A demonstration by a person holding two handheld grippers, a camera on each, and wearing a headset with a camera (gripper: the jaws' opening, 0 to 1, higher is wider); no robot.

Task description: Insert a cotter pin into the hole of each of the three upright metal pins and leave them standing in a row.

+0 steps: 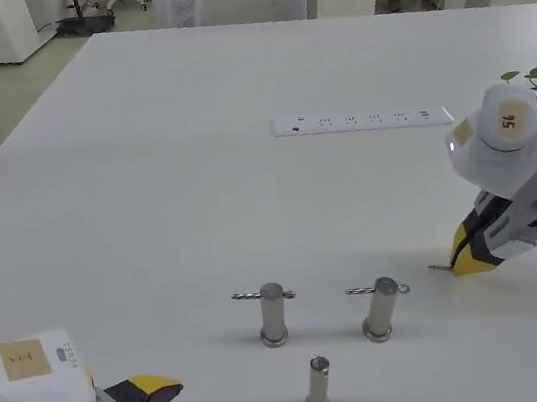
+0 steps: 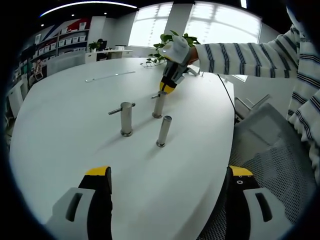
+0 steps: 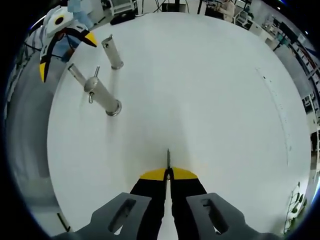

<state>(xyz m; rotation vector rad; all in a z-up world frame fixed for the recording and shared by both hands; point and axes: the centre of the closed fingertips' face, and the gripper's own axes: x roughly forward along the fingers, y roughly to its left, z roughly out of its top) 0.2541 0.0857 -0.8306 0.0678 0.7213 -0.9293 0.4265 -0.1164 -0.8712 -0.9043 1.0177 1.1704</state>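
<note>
Behind the bare pin [image 1: 318, 384], on the table [image 1: 127, 202], two fitted pins are seen: the left one [image 1: 272, 314] back-left of it, the right one [image 1: 381, 308] back-right. Each has a cotter through its head.

- Step: the third and last insertion is judged to be in hand, so about two thirds done.
- The right gripper [image 3: 168, 174] is held well right of the bare pin and beyond it, tip low over the table. Its jaws are pressed together on a cotter pin [image 3: 168, 156], which sticks straight out past the tips.
- The left gripper [image 2: 169, 175] is held near-left of the bare pin, with the jaws spread and nothing between them.
- Next move: the cotter probably has to be brought over to the bare pin, lined up with the cross hole and pushed through. The hole's facing cannot be made out. The pin is likely to tip, so steadying it with the left gripper is advised.
- The bare pin stands in front of the other two, so it should be shifted into line for a row.

Writing: "15" is read on a round sticker [image 1: 508, 122] on the right gripper, though the reading is uncertain. The print on the tan label [image 1: 21, 359] on the left gripper is too small to read. No marking is legible on the power strip [image 1: 363, 119] far behind the bare pin.
</note>
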